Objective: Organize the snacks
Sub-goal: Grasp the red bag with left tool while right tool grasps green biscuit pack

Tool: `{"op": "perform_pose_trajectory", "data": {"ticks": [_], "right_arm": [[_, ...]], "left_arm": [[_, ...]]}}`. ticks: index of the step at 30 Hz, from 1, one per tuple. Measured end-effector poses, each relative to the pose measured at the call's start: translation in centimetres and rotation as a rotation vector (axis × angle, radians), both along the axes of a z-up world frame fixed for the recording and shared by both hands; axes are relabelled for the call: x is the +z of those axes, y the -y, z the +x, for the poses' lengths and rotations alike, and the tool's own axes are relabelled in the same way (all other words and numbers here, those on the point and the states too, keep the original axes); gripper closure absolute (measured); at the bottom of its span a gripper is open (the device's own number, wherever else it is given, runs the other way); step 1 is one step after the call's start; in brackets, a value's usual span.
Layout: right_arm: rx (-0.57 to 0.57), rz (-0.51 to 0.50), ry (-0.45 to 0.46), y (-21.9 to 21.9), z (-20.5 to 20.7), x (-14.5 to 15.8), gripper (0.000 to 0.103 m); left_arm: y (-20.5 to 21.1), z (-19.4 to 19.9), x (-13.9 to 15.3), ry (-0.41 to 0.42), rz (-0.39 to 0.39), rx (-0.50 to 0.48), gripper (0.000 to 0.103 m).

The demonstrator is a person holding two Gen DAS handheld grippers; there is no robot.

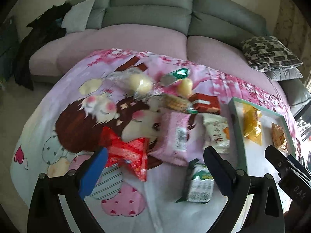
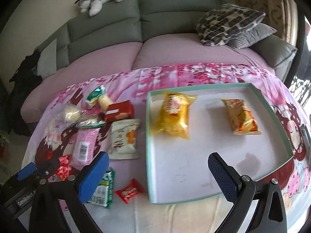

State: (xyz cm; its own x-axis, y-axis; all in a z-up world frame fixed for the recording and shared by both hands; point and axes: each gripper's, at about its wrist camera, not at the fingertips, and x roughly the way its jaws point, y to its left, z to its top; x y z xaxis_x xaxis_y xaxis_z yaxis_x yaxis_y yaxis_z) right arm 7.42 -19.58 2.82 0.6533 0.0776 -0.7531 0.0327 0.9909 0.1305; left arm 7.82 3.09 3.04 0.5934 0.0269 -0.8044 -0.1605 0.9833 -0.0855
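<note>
Mint-green card forms the rim of the shallow tray (image 2: 150, 155) that is sitting on the cartoon-print cloth (image 2: 175, 211) at the centre right of the right wrist view, and only two snacks are lying in it: a yellow chip bag (image 2: 173, 116) near its upper left corner and an orange packet (image 2: 241, 116) toward the upper right, well apart from each other. Most of the white tray floor is showing bare.

Everything else is waiting outside, in a loose heap at the left of that frame: a white pouch with an orange picture (image 2: 124, 137) just beside the tray wall, a red biscuit box (image 2: 119, 112), a pink barcode pack (image 2: 84, 147), a green-and-white packet (image 2: 102, 190), a small red candy wrapper (image 2: 129, 191), and several clear-wrapped pale cakes (image 2: 72, 113) higher up. By my judgement the sorting is sitting at an early stage, with most pieces left to move.

In the left wrist view the left gripper (image 1: 154, 172) is hanging wide open and holding nothing, low over a crinkled red packet (image 1: 128, 155) that is lying beside its blue pad. The right gripper (image 2: 158, 174) is likewise spread wide and carrying nothing, poised above the near left edge of the tray.
</note>
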Motion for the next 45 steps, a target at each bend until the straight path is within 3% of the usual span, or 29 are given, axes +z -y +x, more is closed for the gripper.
{"op": "perform_pose_trajectory", "data": {"ticks": [12, 19, 28, 31, 35, 38, 40, 45], "right_arm": [[0.095, -0.046, -0.039, -4.6, -1.1, -1.7, 0.000], [0.127, -0.054, -0.068, -5.6, -1.3, -3.0, 0.000], [0.185, -0.065, -0.096, -7.1, -1.1, -4.5, 0.009], [0.199, -0.072, -0.105, -7.7, -0.9, -4.9, 0.019], [0.220, -0.073, -0.119, -8.5, -0.7, -5.6, 0.021], [0.239, -0.070, -0.123, -9.0, -0.6, -5.9, 0.034], [0.248, -0.066, -0.129, -9.3, -0.4, -6.2, 0.034], [0.275, -0.059, -0.145, -10.1, -0.2, -6.8, 0.049]], "left_arm": [[-2.4, -2.0, -1.2, -0.047, 0.056, 0.007, 0.004], [-3.5, -2.1, -2.0, -0.063, 0.031, 0.027, 0.004], [-4.4, -1.3, -3.3, -0.082, 0.021, 0.046, 0.005], [-4.7, -0.8, -3.8, -0.091, 0.023, 0.056, 0.004], [-4.9, -0.2, -4.2, -0.093, 0.019, 0.058, 0.005], [-5.1, 0.4, -4.4, -0.089, 0.012, 0.069, 0.005], [-5.4, 0.8, -4.7, -0.084, -0.002, 0.074, 0.005], [-5.4, 1.5, -5.4, -0.090, 0.006, 0.074, 0.006]]}}
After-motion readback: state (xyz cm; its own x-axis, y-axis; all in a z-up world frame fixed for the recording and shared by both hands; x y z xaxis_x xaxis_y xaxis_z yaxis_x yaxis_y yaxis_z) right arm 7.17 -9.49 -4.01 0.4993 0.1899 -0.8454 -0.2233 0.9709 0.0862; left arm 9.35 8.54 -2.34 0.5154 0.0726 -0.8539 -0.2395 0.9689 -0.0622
